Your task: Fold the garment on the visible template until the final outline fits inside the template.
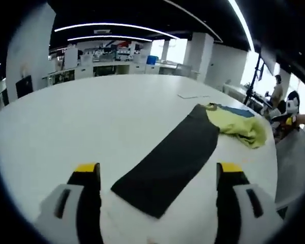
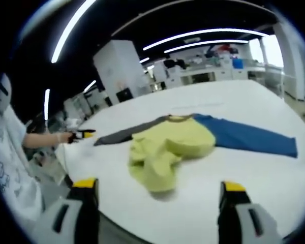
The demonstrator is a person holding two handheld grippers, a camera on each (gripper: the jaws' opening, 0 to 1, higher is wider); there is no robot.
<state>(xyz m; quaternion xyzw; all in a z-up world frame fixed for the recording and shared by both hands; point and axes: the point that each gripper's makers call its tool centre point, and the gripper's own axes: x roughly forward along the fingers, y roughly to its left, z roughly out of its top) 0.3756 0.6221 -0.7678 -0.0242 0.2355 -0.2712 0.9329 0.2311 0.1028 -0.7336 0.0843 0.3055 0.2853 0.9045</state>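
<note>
The left gripper (image 1: 158, 175) fills the bottom of the left gripper view, its two yellow-tipped jaws spread wide apart with nothing between them, held above a white table (image 1: 91, 122). Between the jaw tips and running up toward 1 o'clock lies a long dark grey sleeve (image 1: 170, 157), flat on the table. At its far end, around 2 o'clock, sits the bunched yellow body of the garment (image 1: 241, 127), with a strip of blue sleeve (image 1: 239, 111) just behind it.

In the right gripper view, the right gripper (image 2: 157, 190) also has its jaws standing wide apart and empty, hovering near the table edge. The garment (image 2: 168, 147) lies ahead at 12 o'clock: a crumpled yellow middle, folded over itself, with the blue sleeve (image 2: 249, 137) stretched flat toward 3 o'clock and the dark grey sleeve (image 2: 127, 134) reaching toward 10 o'clock. At 9 o'clock a person's hand (image 2: 61, 137) holds the other gripper just beside the grey sleeve's end.
</note>
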